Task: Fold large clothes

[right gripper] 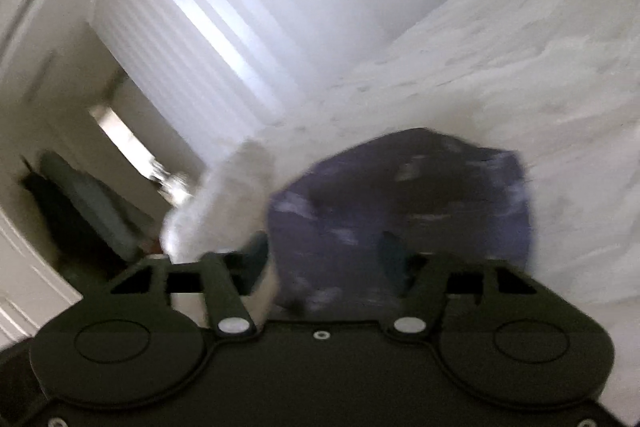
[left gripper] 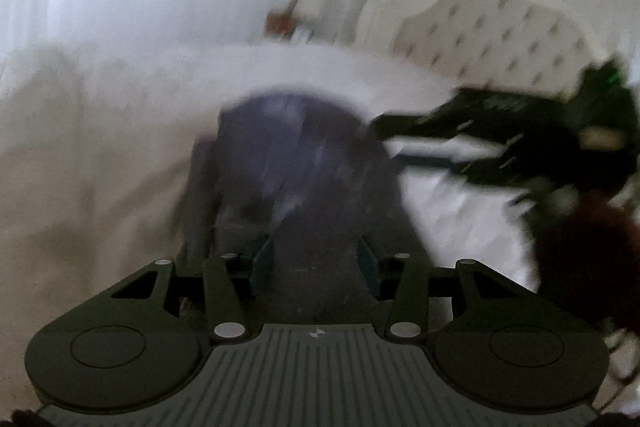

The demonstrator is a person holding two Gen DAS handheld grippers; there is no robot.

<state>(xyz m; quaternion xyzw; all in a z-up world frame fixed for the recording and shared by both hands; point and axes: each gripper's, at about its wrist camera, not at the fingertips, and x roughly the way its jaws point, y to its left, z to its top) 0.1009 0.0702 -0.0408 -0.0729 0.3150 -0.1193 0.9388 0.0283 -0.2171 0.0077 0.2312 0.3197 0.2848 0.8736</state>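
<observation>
A dark blue-purple garment (left gripper: 304,163) with pale streaks lies on a white bed and runs between the fingers of my left gripper (left gripper: 316,259). The teal pads stand well apart with cloth between them. In the right wrist view the same garment (right gripper: 400,195) bunches up in front of my right gripper (right gripper: 324,255), whose fingers also stand apart with cloth between and over them. Both views are blurred by motion. My right gripper shows as a dark shape (left gripper: 500,135) at the right of the left wrist view.
The white bed cover (left gripper: 100,147) spreads left and right; it also shows in the right wrist view (right gripper: 520,67). A tufted headboard (left gripper: 500,31) stands at the back right. A dark red cloth (left gripper: 580,259) lies at the right. A closet door (right gripper: 200,27) and a dark chair (right gripper: 88,211) show left.
</observation>
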